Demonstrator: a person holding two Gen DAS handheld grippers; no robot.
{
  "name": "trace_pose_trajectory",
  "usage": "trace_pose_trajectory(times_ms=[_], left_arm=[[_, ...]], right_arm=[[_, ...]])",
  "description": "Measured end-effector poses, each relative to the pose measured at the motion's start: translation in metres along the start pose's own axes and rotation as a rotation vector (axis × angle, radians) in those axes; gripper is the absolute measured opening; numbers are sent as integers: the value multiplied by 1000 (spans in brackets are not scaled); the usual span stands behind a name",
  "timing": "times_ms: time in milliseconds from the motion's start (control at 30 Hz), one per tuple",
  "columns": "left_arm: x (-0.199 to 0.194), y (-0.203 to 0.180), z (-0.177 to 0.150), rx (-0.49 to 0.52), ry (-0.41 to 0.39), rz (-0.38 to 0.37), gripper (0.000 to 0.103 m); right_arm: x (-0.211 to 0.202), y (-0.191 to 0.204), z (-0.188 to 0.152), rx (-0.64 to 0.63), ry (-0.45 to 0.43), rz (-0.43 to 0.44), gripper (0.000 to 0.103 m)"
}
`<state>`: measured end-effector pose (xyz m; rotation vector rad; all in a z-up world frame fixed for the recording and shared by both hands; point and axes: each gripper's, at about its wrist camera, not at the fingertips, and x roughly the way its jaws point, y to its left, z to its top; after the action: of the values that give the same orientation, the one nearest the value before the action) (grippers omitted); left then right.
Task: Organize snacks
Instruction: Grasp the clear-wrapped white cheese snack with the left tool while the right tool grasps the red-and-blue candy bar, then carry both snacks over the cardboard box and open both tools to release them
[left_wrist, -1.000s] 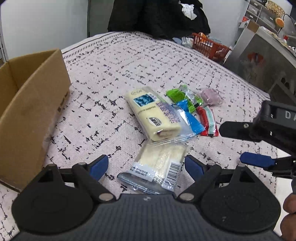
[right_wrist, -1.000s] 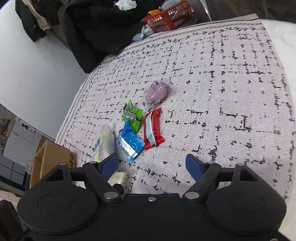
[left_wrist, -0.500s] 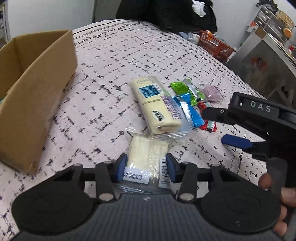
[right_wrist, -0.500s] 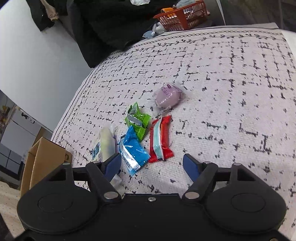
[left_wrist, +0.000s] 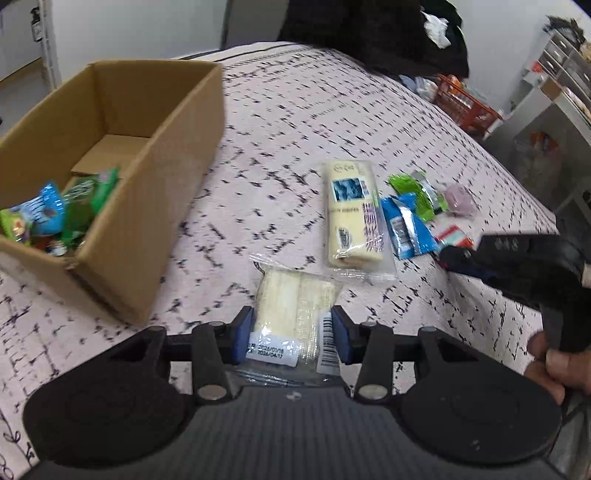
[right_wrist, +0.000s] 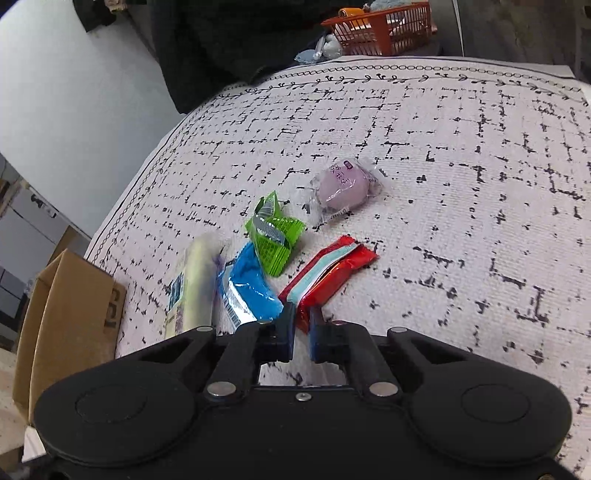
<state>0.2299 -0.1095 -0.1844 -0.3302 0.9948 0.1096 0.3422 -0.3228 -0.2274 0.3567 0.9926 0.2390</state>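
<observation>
The left gripper (left_wrist: 291, 334) has its blue-padded fingers (left_wrist: 243, 334) closed against both sides of a clear-wrapped pale wafer pack (left_wrist: 291, 314), holding it by its near end, where a white date label and a barcode show. Whether the pack is lifted off the patterned cloth (left_wrist: 295, 122) or rests on it I cannot tell. Just beyond it lies a longer cream snack bar (left_wrist: 352, 214) in clear wrap, and at that bar's right edge a blue packet (left_wrist: 404, 225), a green packet (left_wrist: 415, 192), a mauve round sweet in clear wrap (left_wrist: 460, 195) and a red packet (left_wrist: 452, 234) lie close together. To the left stands an open cardboard box (left_wrist: 162, 192), with blue and green wrapped snacks already inside at its near end. The right gripper (right_wrist: 303, 332) has its fingers (right_wrist: 286, 328) drawn nearly together, pinching the near end of the red packet (right_wrist: 328, 273), which lies flat on the cloth (right_wrist: 443, 147). In the right wrist view the blue packet (right_wrist: 249, 290) lies just left of the red one, the green packet (right_wrist: 275, 236) overlaps the blue one's far end, and the mauve sweet (right_wrist: 343, 186) lies apart, farther off. An orange basket (right_wrist: 384, 31) sits beyond the cloth's far edge.
</observation>
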Motion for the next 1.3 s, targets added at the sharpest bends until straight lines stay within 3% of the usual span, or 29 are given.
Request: trace_pose_trajectory(times_ms=[200, 467, 533, 667, 733, 1033, 1300], left_arm=[[-16, 5, 2, -14, -26, -26, 44], [-38, 11, 3, -29, -61, -55, 44], [-43, 15, 3, -37, -74, -60, 44], [-47, 21, 4, -48, -99, -48, 44], [-46, 23, 3, -54, -105, -39, 44], [-29, 24, 4, -69, -110, -38, 44], [-11, 29, 8, -96, -89, -19, 44]], right_arm=[[-24, 4, -6, 2, -25, 9, 0], [-43, 15, -1, -33, -53, -28, 0], [-40, 14, 3, -2, -37, -48, 3], [-34, 12, 2, 26, -37, -76, 37], [-32, 13, 0, 27, -40, -78, 44], [-4, 10, 3, 34, -15, -120, 44], [19, 19, 12, -34, -43, -174, 43]])
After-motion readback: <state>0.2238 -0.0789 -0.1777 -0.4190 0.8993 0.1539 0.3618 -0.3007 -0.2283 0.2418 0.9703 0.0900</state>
